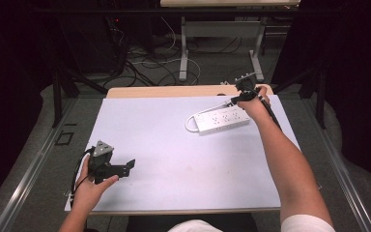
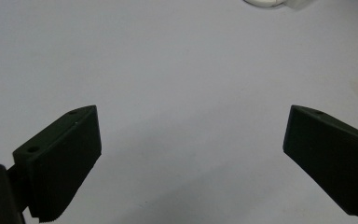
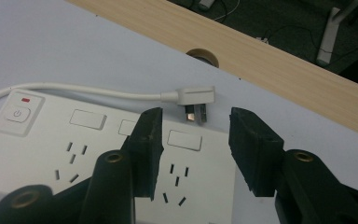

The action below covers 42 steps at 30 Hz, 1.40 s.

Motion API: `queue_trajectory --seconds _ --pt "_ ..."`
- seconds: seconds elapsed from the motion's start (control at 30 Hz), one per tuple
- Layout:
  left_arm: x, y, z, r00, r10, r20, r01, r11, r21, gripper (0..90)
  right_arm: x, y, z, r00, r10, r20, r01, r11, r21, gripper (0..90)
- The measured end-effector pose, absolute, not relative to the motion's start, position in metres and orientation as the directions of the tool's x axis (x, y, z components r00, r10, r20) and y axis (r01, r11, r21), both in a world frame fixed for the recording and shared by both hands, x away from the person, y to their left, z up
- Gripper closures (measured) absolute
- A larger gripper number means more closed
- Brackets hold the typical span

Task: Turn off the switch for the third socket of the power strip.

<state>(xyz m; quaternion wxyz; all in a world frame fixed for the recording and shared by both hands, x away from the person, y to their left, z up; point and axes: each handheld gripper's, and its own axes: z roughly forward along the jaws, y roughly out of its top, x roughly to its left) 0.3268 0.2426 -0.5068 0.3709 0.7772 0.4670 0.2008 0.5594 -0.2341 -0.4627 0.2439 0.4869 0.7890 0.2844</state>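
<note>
Lying on the far right part of the pale sheet (image 1: 174,159) that is covering the table (image 1: 174,92) is a white power strip (image 1: 222,120), with its white cord (image 3: 88,91) looping round its left end and running along its far side. The cord is ending in a flat white plug (image 3: 193,97) whose metal prongs are resting just beside the strip's far edge; whether they are touching it is hard to say. A power button with a small red mark (image 3: 18,112) is sitting at one end of the strip, and the strip's near end is being cut off by the bottom of the right gripper view.

The right gripper (image 3: 195,149) is hovering over the strip's outlets with its jaws parted and nothing between them, the plug lying just beyond the gap. In the high view the person's right hand (image 1: 256,108) is covering most of that gripper, so its jaws are hard to make out there.

The left gripper (image 2: 191,154) is sitting near the front left of the sheet, held in the left hand (image 1: 89,186). Its jaws are spread wide over bare sheet, grasping nothing. A sliver of white is peeking in at the top edge of the left gripper view, too cropped to identify.

Beyond the table, cables on the floor (image 1: 145,63) are blurring into shadow.
</note>
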Motion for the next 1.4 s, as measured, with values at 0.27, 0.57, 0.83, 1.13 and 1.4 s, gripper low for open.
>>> queue_trajectory --seconds 0.27,0.57,0.83,1.13,1.4 --pt "0.327 0.243 -0.507 0.482 0.876 -0.034 0.576 -0.287 0.765 4.3 0.564 -0.230 -0.470 -0.411 0.906 -0.102 0.629 0.362 0.688 56.2" --pt "0.327 0.244 -0.507 0.483 0.875 -0.032 0.576 -0.290 0.765 4.4 0.570 -0.227 -0.480 -0.419 0.902 -0.104 0.641 0.375 0.669 57.5" --pt "0.327 0.245 -0.508 0.481 0.876 -0.035 0.575 -0.285 0.767 4.5 0.575 -0.226 -0.488 -0.404 0.909 -0.097 0.655 0.362 0.663 62.8" --pt "0.327 0.246 -0.508 0.476 0.879 -0.041 0.581 -0.279 0.765 4.6 0.581 -0.228 -0.493 -0.390 0.918 -0.078 0.663 0.339 0.667 69.9" --pt "0.327 0.246 -0.508 0.476 0.878 -0.042 0.583 -0.280 0.762 4.7 0.583 -0.230 -0.498 -0.368 0.927 -0.071 0.688 0.323 0.650 75.4"
